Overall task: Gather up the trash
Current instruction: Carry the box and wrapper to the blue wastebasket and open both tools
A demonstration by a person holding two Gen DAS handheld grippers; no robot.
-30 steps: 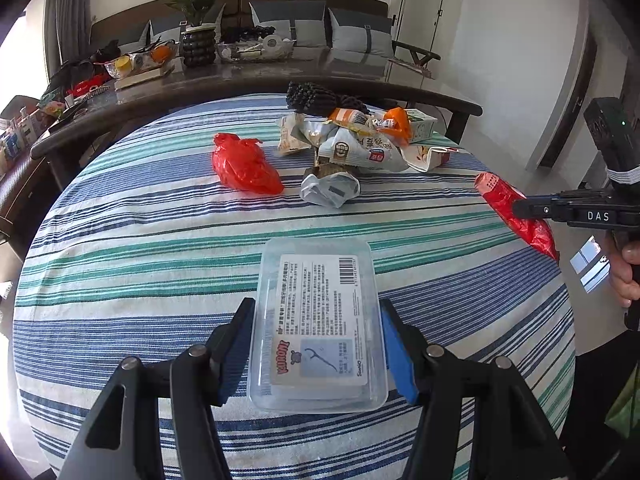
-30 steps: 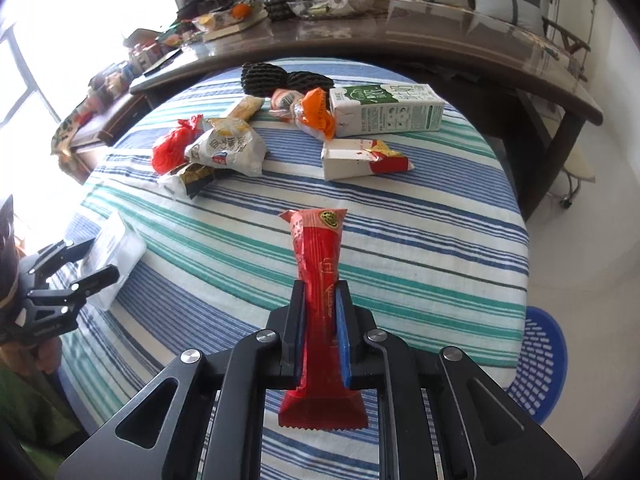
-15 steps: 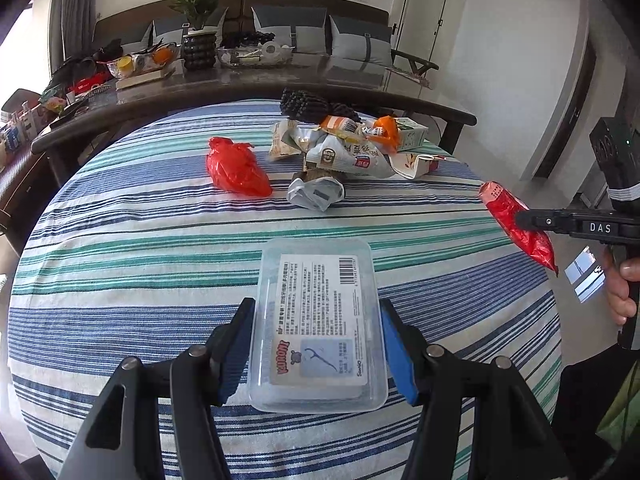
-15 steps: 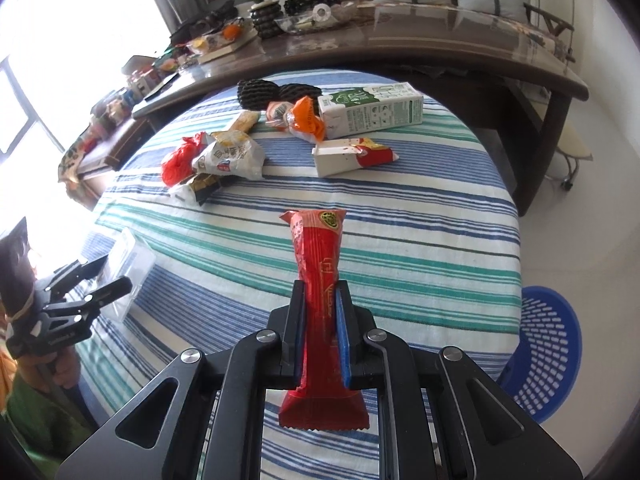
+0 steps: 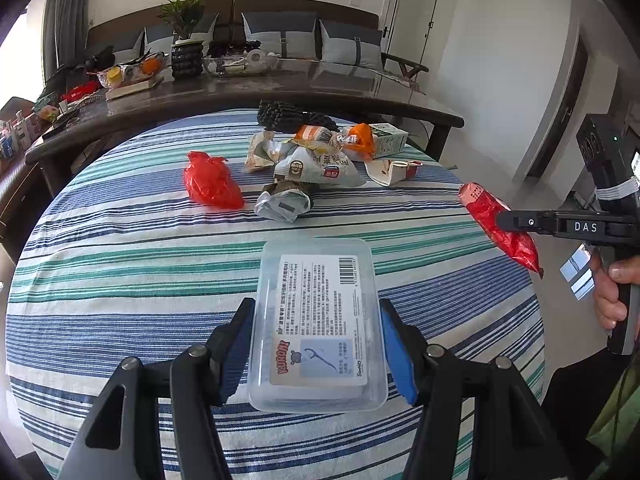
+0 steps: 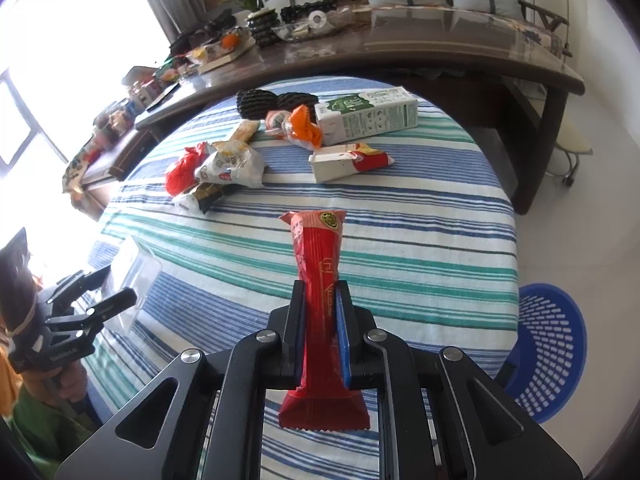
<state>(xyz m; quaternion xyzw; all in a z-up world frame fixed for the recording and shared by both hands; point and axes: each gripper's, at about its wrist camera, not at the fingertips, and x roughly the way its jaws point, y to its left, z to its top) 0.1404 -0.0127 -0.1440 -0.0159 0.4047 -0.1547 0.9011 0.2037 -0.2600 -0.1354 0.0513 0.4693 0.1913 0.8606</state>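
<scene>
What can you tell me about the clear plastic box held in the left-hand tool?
The clear plastic box is a shallow rectangle with rounded corners, see-through, lid shut. A white label covers its top, with small print, a barcode, a red logo and a drawing of a floss pick. The left gripper clamps its long sides between blue pads, holding it above the striped tablecloth, its far end pointing toward the pile of trash. The right wrist view shows it lifted off the cloth.

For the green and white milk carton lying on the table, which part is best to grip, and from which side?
The milk carton lies on its side at the table's far edge, long axis across the right wrist view. Probably best to come from above and close across its short width near the middle: the flat long faces suit parallel pads, and the orange wrapper crowds its left end.
</scene>
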